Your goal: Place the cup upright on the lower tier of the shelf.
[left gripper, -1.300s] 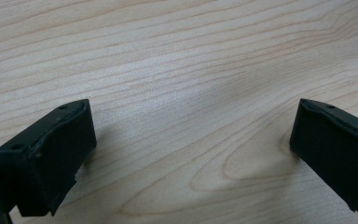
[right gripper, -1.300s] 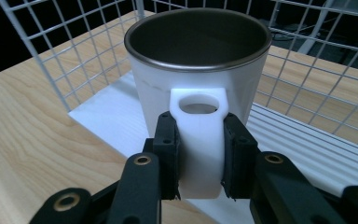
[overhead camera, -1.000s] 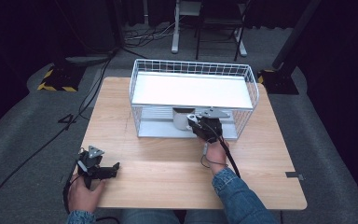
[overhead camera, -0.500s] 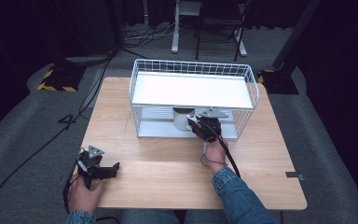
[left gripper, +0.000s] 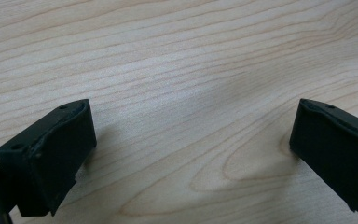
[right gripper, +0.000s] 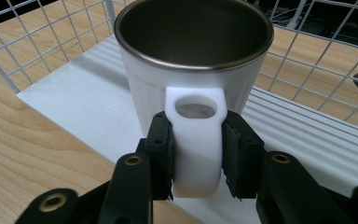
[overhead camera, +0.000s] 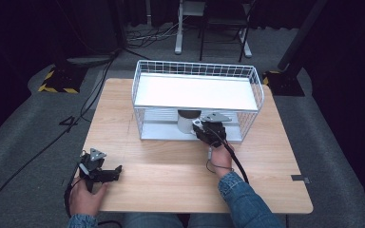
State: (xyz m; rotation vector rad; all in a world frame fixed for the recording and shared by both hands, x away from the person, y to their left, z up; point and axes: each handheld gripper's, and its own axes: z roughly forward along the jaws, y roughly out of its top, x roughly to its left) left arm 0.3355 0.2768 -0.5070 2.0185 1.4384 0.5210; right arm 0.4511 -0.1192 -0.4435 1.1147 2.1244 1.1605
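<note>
A white mug (right gripper: 191, 60) with a steel-lined inside stands upright on the lower white shelf (right gripper: 74, 102) of a wire rack (overhead camera: 197, 69). In the high view the mug (overhead camera: 188, 121) sits under the rack's upper shelf. My right gripper (right gripper: 196, 154) reaches in from the front, and the mug's white handle (right gripper: 196, 140) sits between its pads. Its jaws have just been opening, but the pads lie against the handle's sides. My left gripper (overhead camera: 116, 172) rests open on the wooden table (overhead camera: 171, 161) at the front left, with bare wood between its jaws (left gripper: 191, 154).
The rack takes up the far middle of the table, and its wire sides and upper white shelf close in around the mug. Cables trail from both grippers. Chair legs and a yellow-black striped base stand on the floor beyond the table.
</note>
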